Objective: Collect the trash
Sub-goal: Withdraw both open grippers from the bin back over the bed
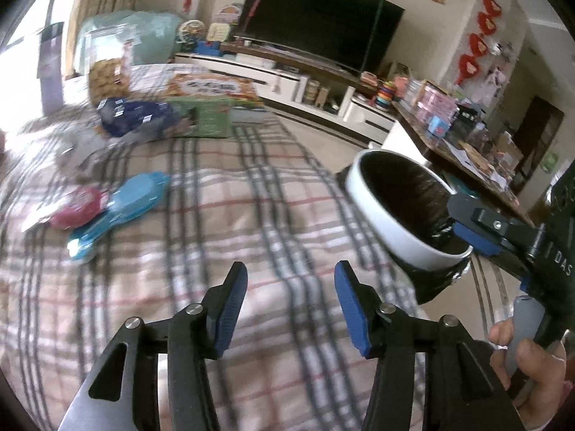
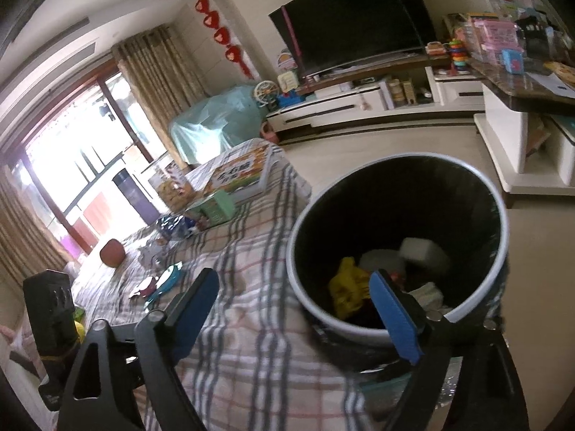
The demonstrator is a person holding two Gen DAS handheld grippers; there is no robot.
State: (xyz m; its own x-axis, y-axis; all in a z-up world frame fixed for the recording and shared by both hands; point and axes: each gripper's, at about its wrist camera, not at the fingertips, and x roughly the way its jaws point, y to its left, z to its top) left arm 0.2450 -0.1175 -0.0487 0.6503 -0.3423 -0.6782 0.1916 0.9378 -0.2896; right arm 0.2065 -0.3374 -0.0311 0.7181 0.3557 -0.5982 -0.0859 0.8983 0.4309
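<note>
A white trash bin (image 1: 391, 231) with a black liner stands at the right edge of the plaid-covered table (image 1: 222, 222). In the right wrist view the bin (image 2: 501, 215) holds a yellow wrapper (image 2: 346, 287) and white scraps (image 2: 422, 251). A light blue wrapper (image 1: 133, 197) and a red wrapper (image 1: 79, 208) lie on the cloth at the left. My left gripper (image 1: 291, 269) hovers open over bare cloth, nothing between its pads. My right gripper (image 2: 294, 276) is open wide at the bin's near rim, holding nothing; one of its fingers (image 1: 474, 237) reaches over the rim.
At the table's far end are a dark blue bag (image 1: 136, 116), a green box (image 1: 208, 118), a flat printed box (image 1: 212, 88) and a snack jar (image 1: 107, 68). A TV (image 1: 320, 25) on a low cabinet lines the back wall. A cluttered side table (image 1: 463, 140) stands right of the bin.
</note>
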